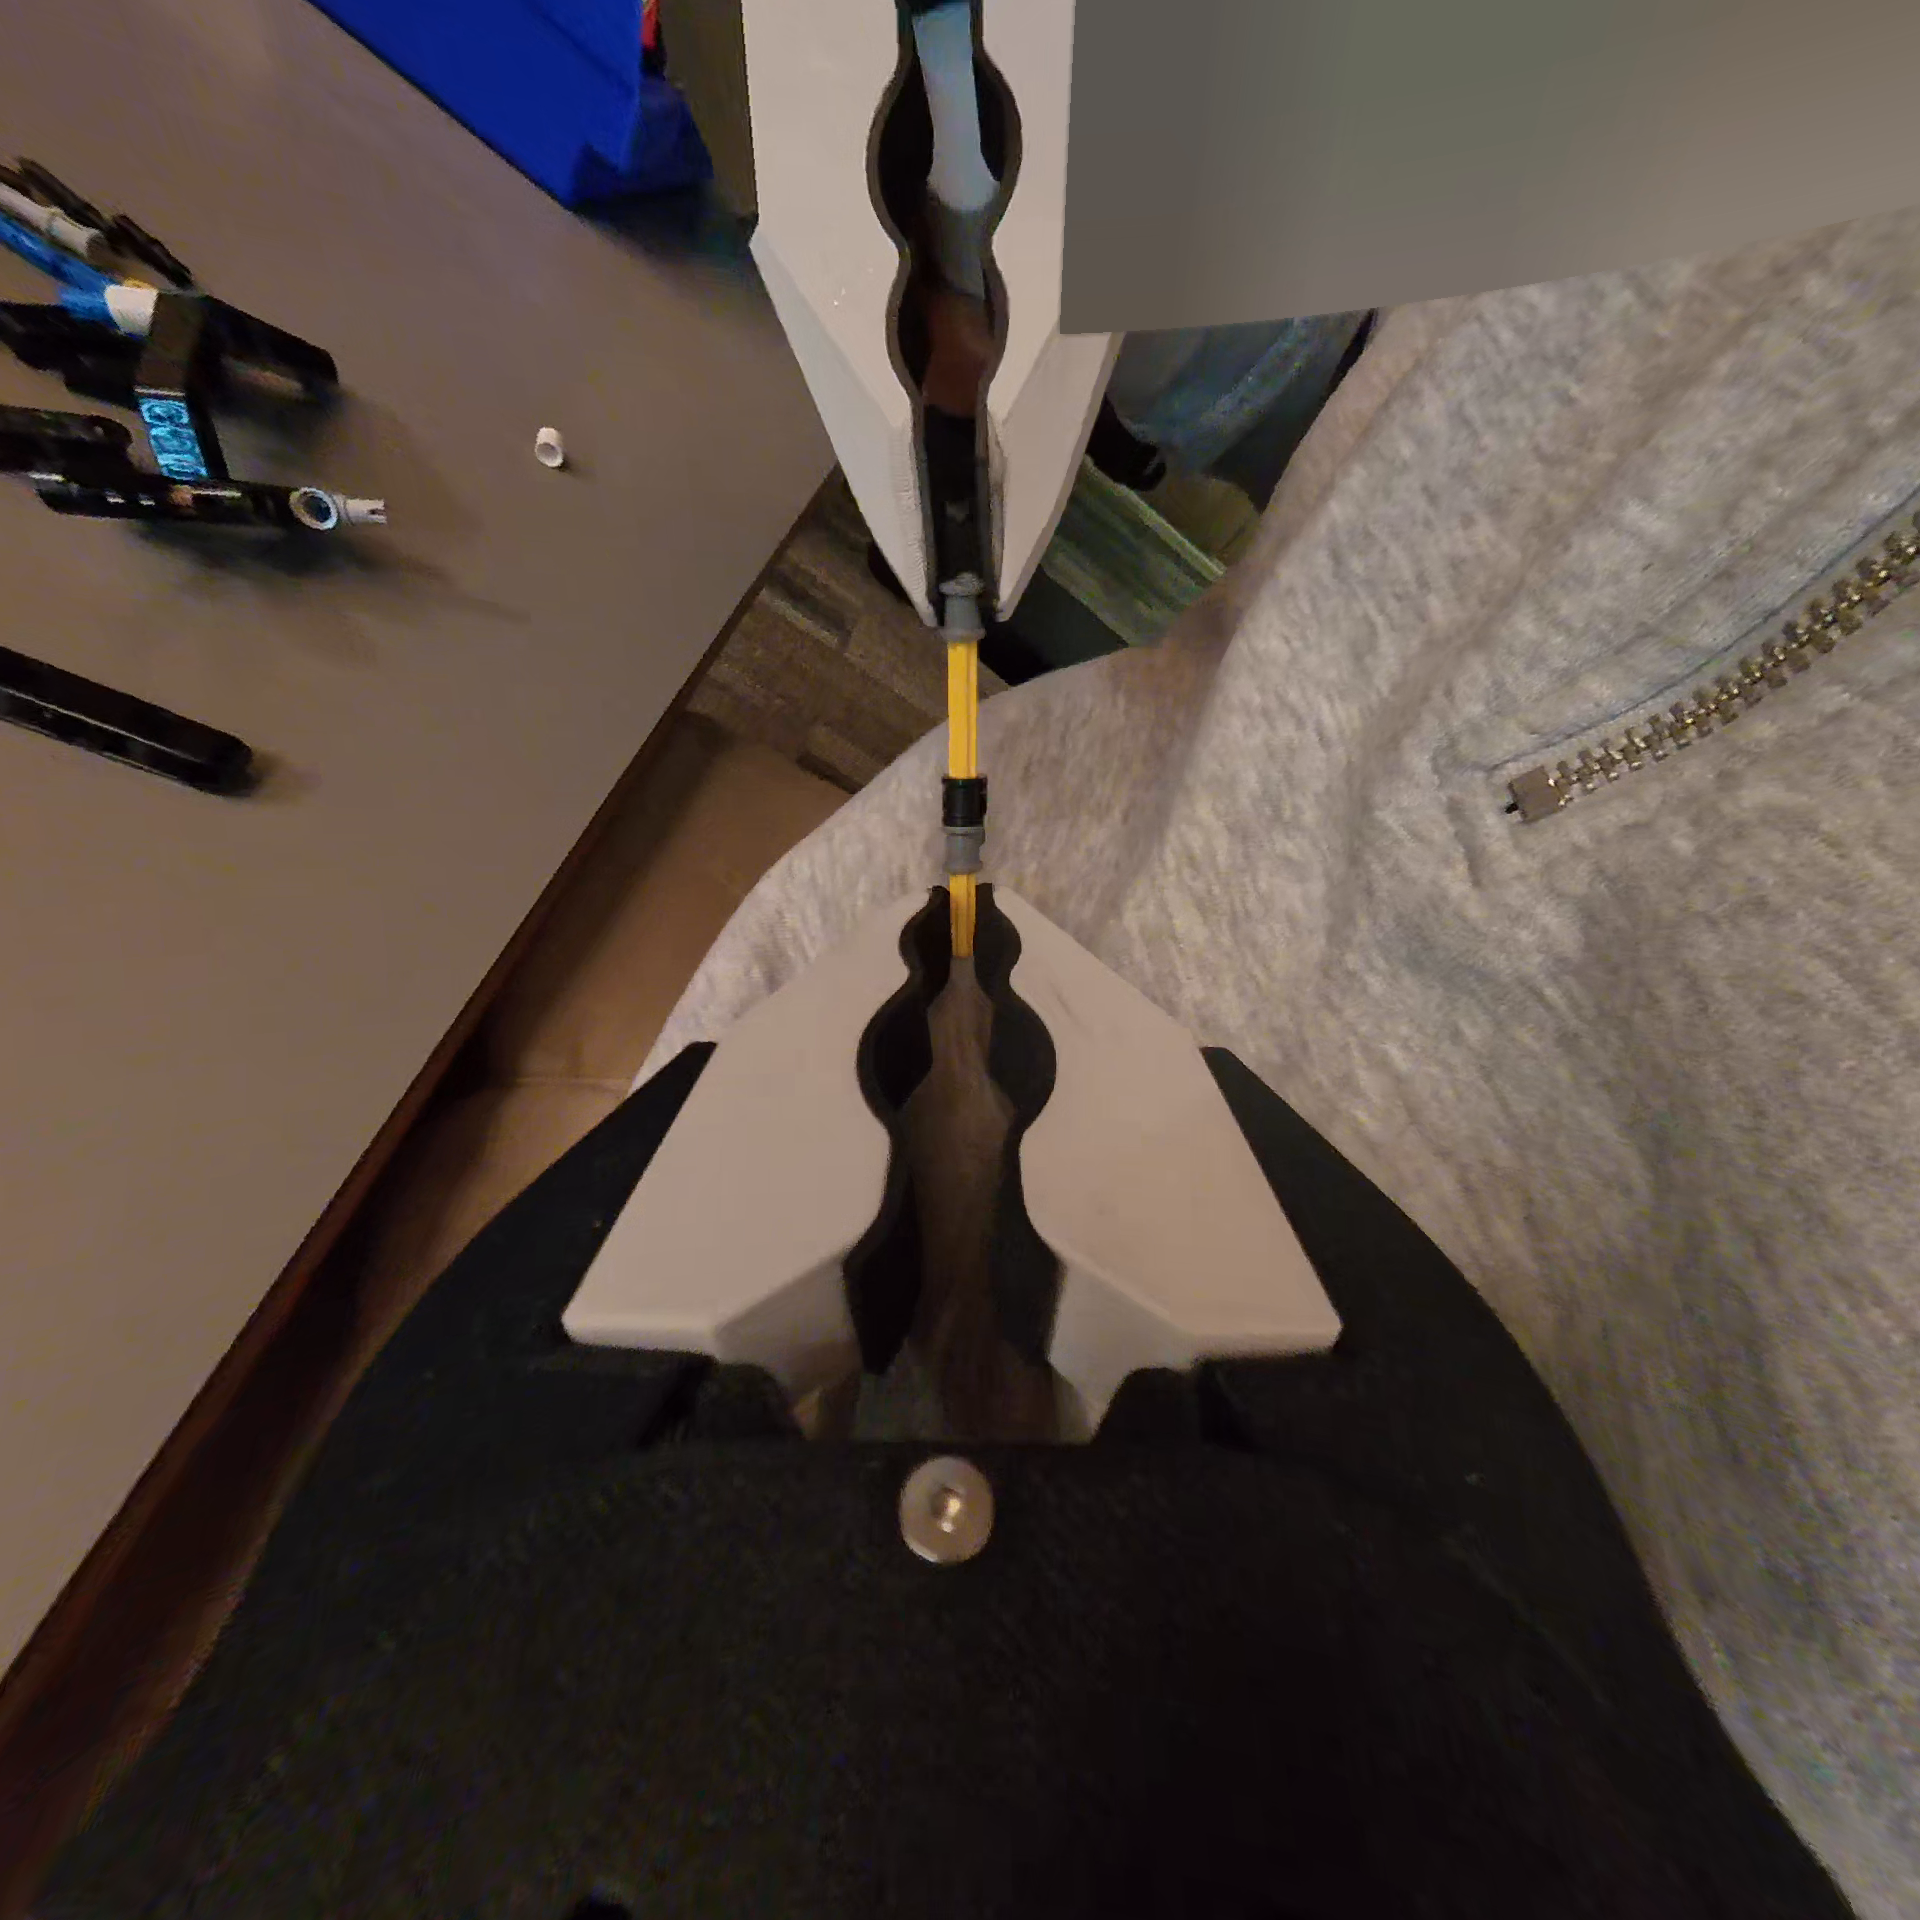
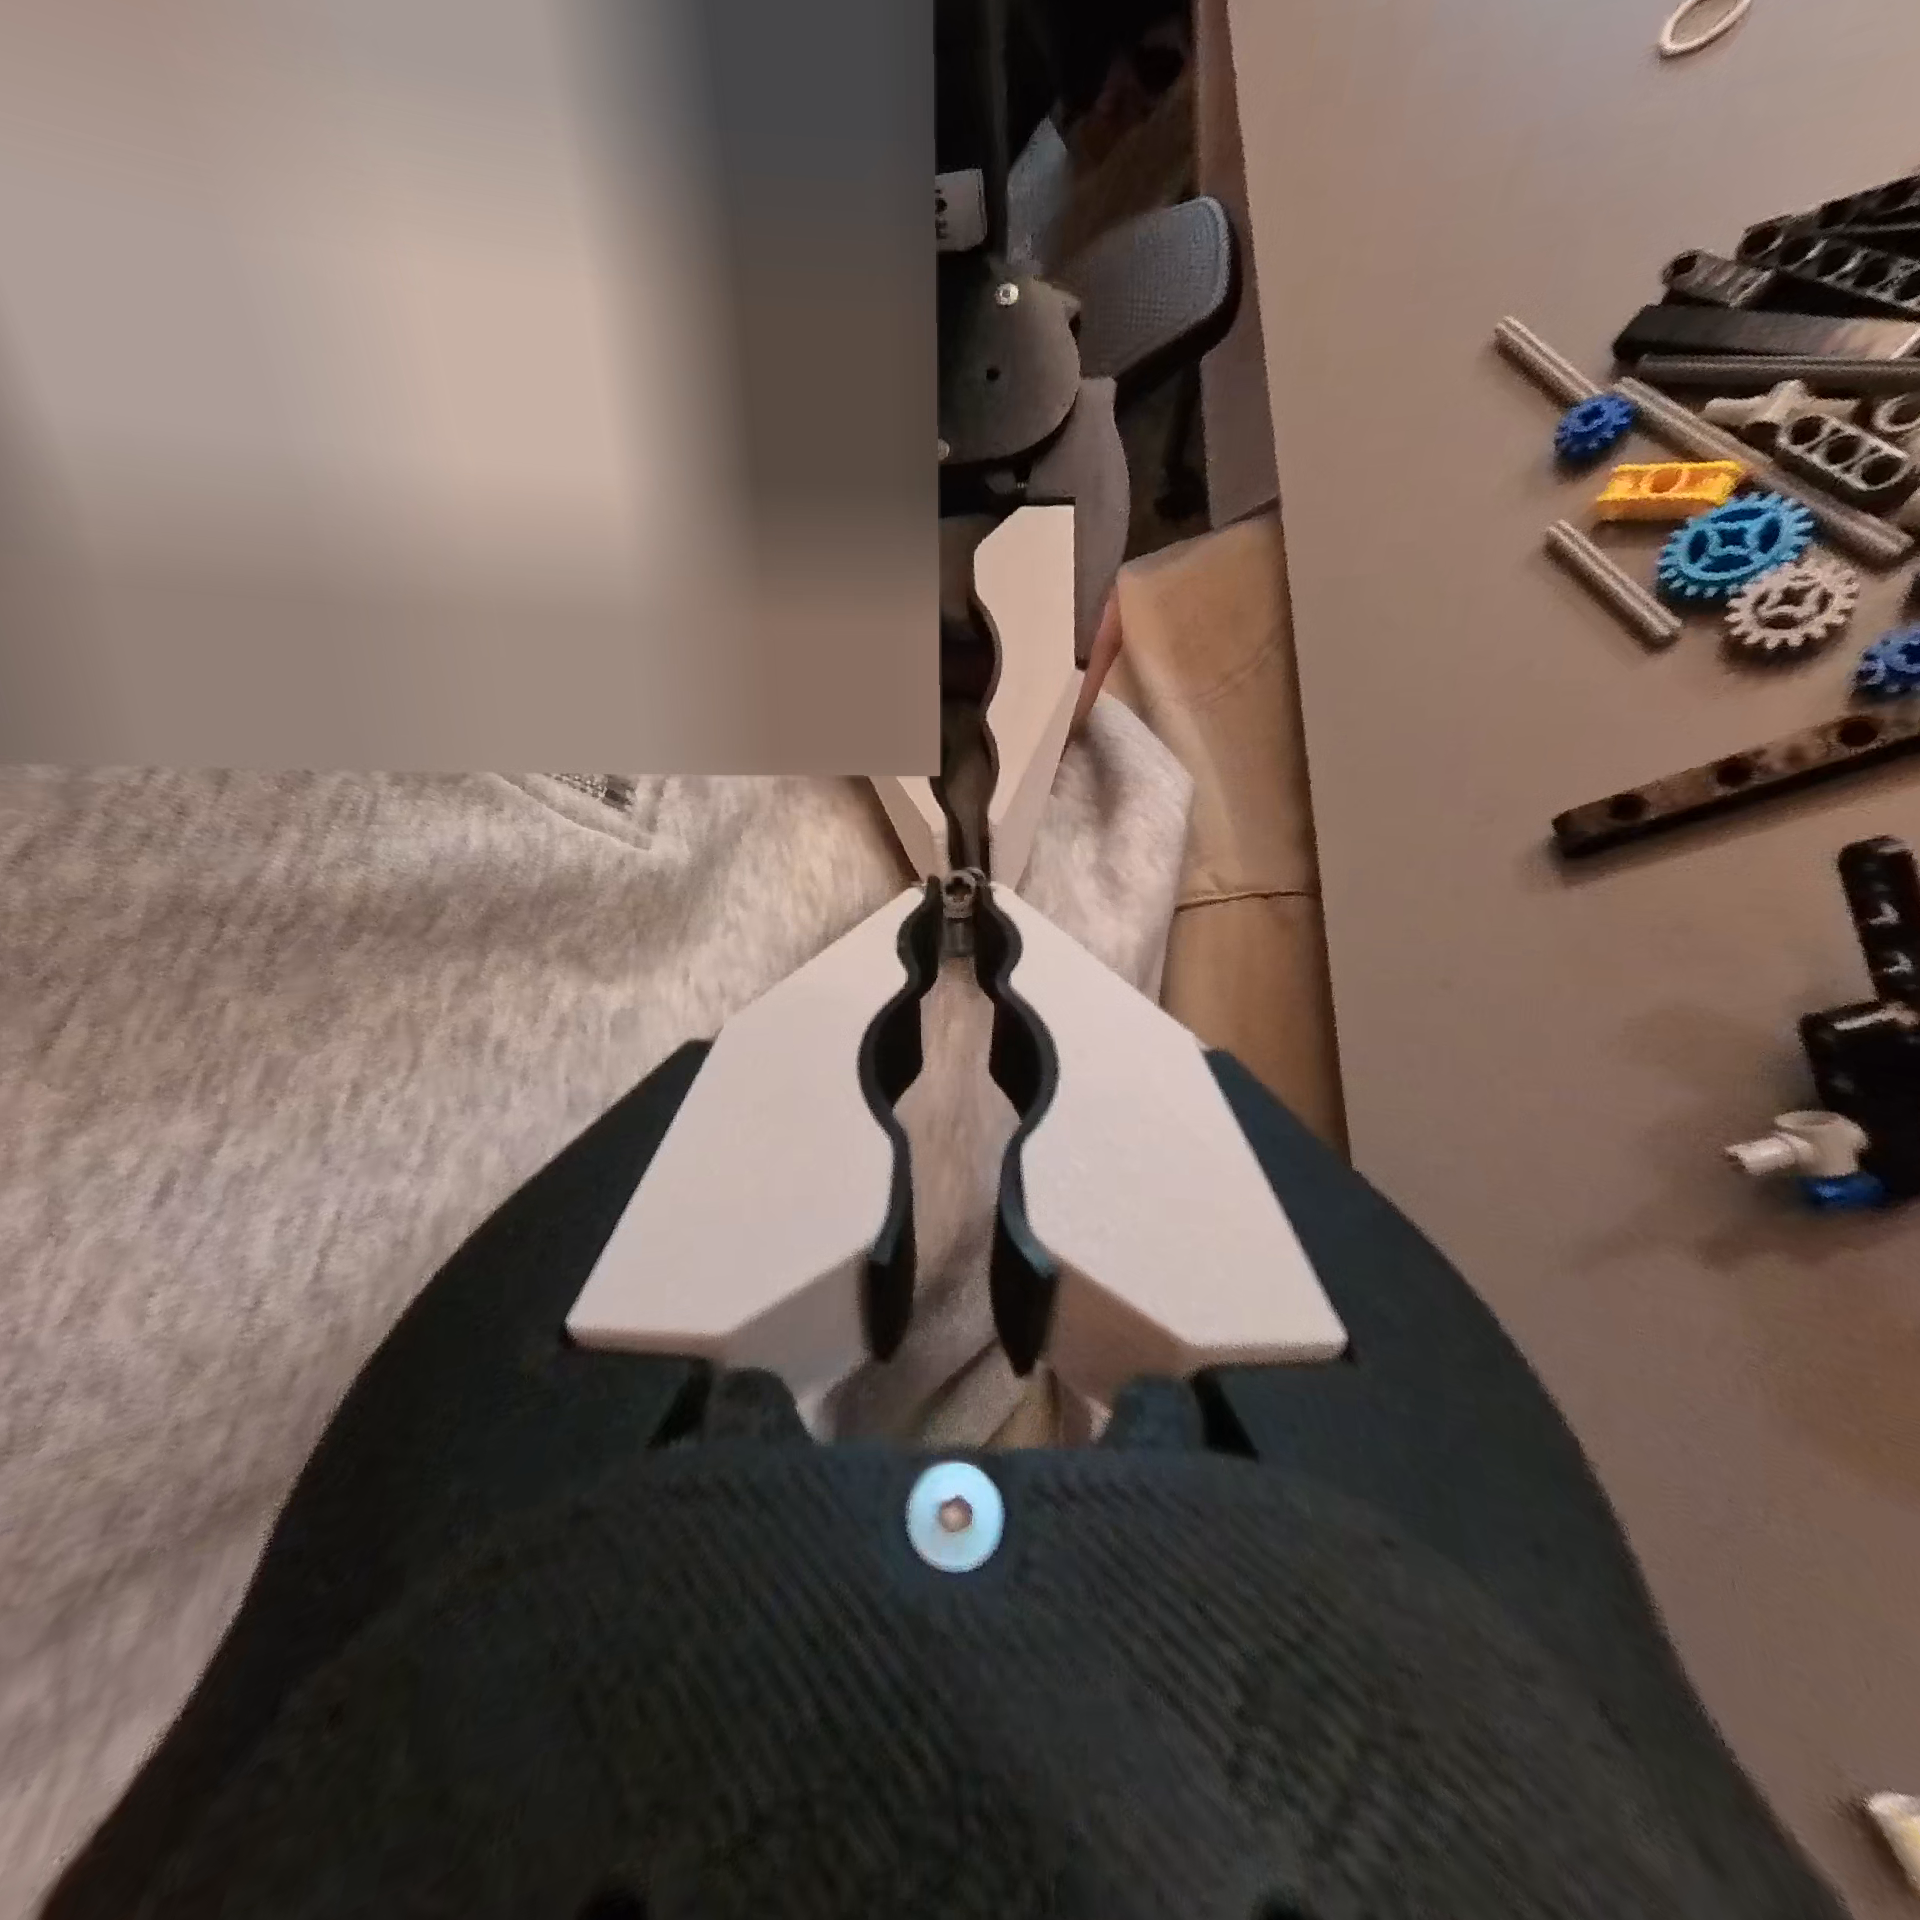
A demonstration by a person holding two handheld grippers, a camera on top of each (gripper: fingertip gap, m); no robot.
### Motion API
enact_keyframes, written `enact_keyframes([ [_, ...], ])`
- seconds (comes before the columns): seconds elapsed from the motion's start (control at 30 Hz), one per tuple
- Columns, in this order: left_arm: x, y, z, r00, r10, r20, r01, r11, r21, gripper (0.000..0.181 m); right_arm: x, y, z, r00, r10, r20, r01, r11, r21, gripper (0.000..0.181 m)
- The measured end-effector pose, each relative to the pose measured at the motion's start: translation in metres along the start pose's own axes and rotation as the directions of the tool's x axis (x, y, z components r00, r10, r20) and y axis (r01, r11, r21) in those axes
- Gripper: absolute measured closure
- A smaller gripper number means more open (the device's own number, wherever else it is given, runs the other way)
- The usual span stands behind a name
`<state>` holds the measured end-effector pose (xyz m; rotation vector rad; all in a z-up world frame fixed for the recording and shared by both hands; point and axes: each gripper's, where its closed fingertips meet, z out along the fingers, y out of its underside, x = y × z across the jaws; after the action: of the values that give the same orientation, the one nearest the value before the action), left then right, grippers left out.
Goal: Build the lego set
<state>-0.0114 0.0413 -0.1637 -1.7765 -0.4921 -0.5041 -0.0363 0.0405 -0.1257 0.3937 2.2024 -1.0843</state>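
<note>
Thin yellow Lego axle (image 1: pixel 962 707) held end to end between two hand-held grippers, in the air off the desk's edge.

In the left wrist view, black Lego beams with blue and white parts (image 1: pixel 156 405) and a small white bush (image 1: pixel 551 449) lie at the left on the grey desk (image 1: pixel 416 779). The left hand-held gripper (image 1: pixel 962 894) is clamped narrow on the axle's near end. The axle's long axis runs straight away from the camera, through a black and grey bush (image 1: pixel 962 821), into the tips of the right hand-held gripper (image 1: pixel 960 613). A grey fleece garment with a metal zip (image 1: pixel 1558 935) lies behind. In the right wrist view, the right hand-held gripper (image 2: pixel 958 896) pinches a small grey bush (image 2: pixel 958 914) on the axle's end; blue and grey gears (image 2: pixel 1756 571) lie on the desk at right.
</note>
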Motion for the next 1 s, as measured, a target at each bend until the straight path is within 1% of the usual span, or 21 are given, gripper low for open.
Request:
enact_keyframes([
  [0.2,0.002,-0.001,0.002,1.0,-0.014,-0.001,0.014,1.0,0.021,0.181,-0.001,-0.001,0.0,1.0,-0.005,0.02,0.005,1.0,-0.005,0.177],
  [0.57,0.004,0.001,0.004,0.999,-0.035,-0.003,0.036,0.998,0.048,0.181,-0.001,0.001,0.001,0.998,0.035,0.044,-0.038,0.997,0.067,0.177],
  [0.87,0.006,0.002,0.005,0.999,-0.052,0.007,0.052,0.997,0.062,0.181,-0.001,0.004,0.002,0.999,0.045,0.023,-0.047,0.994,0.101,0.177],
  [1.0,0.007,0.001,0.006,0.998,-0.06,0.009,0.059,0.995,0.079,0.181,-0.003,0.01,0.013,0.999,0.035,0.001,-0.035,0.994,0.103,0.177],
])
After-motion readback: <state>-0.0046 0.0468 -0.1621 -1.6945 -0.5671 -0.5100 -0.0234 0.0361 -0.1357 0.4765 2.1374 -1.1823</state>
